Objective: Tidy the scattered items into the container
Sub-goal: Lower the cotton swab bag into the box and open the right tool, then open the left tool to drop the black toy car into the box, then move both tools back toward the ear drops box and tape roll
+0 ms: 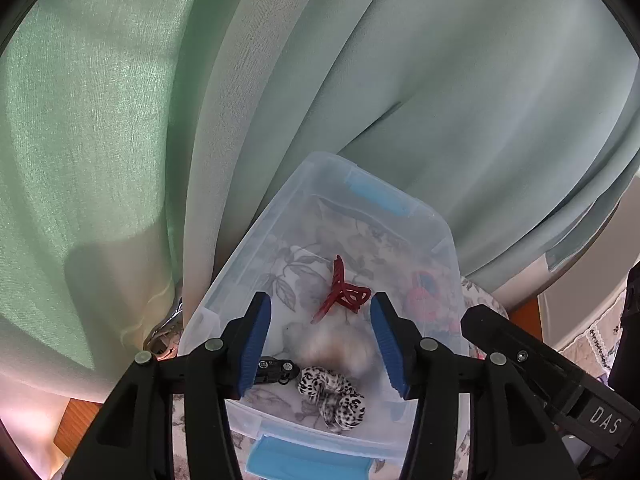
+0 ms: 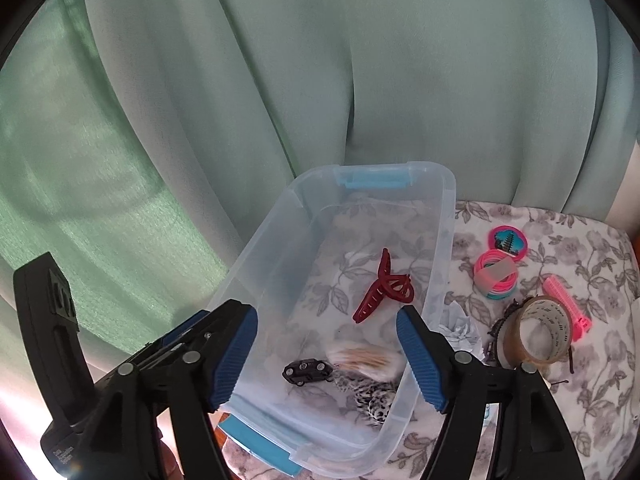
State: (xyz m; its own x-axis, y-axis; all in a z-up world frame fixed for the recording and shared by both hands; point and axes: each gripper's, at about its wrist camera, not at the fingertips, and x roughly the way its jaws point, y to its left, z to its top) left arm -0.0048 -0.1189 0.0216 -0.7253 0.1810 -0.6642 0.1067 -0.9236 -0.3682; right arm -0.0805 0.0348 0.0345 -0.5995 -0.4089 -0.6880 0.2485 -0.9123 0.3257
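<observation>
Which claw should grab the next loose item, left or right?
Right. The loose items, tape and bands among them, lie to the right of the bin, beside the empty open right claw. The left claw hovers over the bin.

The container (image 2: 436,216) is clear plastic with 2 light blue latches (image 2: 376,180). Inside lie a dark red claw clip (image 2: 384,288), a black toy car (image 2: 306,371), a scrunchie (image 1: 332,394) in white with black leopard spots, and a pale cream-and-tan fluffy piece (image 2: 366,358). The cloth (image 2: 592,376) over the worktop is white with grey leaves and flowers. On it to the right lie pink and teal hair bands (image 2: 496,276), a pink roller (image 2: 566,306), brown tape (image 2: 536,330) and a pink-rimmed disc (image 2: 508,242). The far curtain (image 2: 280,80) is pale green. Both tongs are black with ribbed blue pads (image 1: 256,344).
</observation>
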